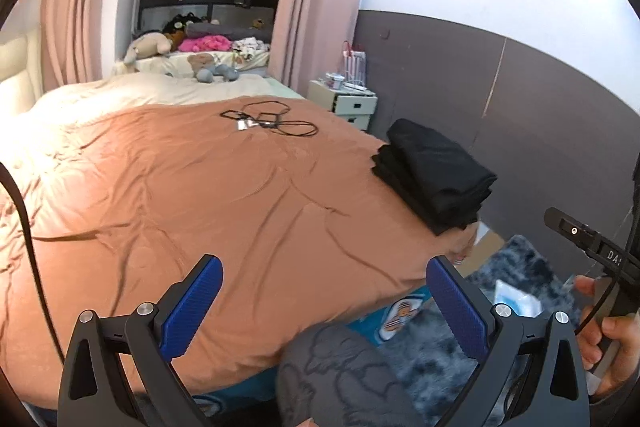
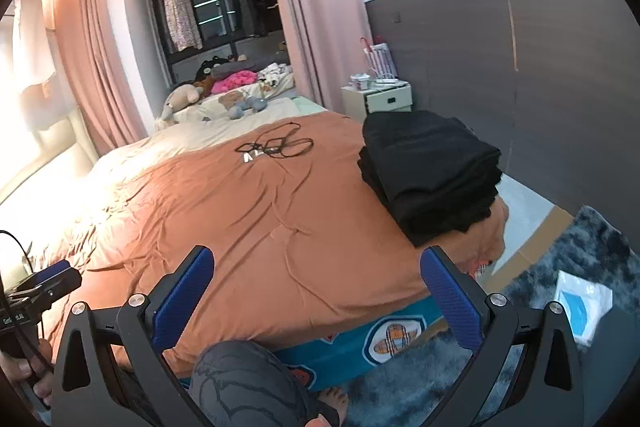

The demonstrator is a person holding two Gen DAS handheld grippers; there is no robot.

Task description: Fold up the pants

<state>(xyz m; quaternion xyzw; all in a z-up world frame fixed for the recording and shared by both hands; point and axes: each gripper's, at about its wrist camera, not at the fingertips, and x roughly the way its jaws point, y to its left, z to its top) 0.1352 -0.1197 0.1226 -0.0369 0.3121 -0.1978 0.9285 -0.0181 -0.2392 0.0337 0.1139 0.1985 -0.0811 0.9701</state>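
A stack of folded black pants [image 1: 434, 175] lies on the right corner of the orange bed cover [image 1: 208, 187]; it also shows in the right wrist view [image 2: 430, 171]. My left gripper [image 1: 324, 301] is open and empty, held above the near edge of the bed, well short of the stack. My right gripper [image 2: 316, 297] is open and empty, also above the near bed edge, with the stack ahead and to its right. The right gripper's body shows at the right edge of the left wrist view [image 1: 592, 247].
A tangle of black cables [image 1: 268, 121] lies mid-bed. Stuffed toys and clothes [image 1: 200, 51] sit at the far end. A white nightstand [image 1: 348, 103] stands by the grey wall. A blue rug [image 2: 520, 367], cardboard and a plastic packet [image 2: 584, 303] are on the floor. My knee [image 2: 244, 383] is below.
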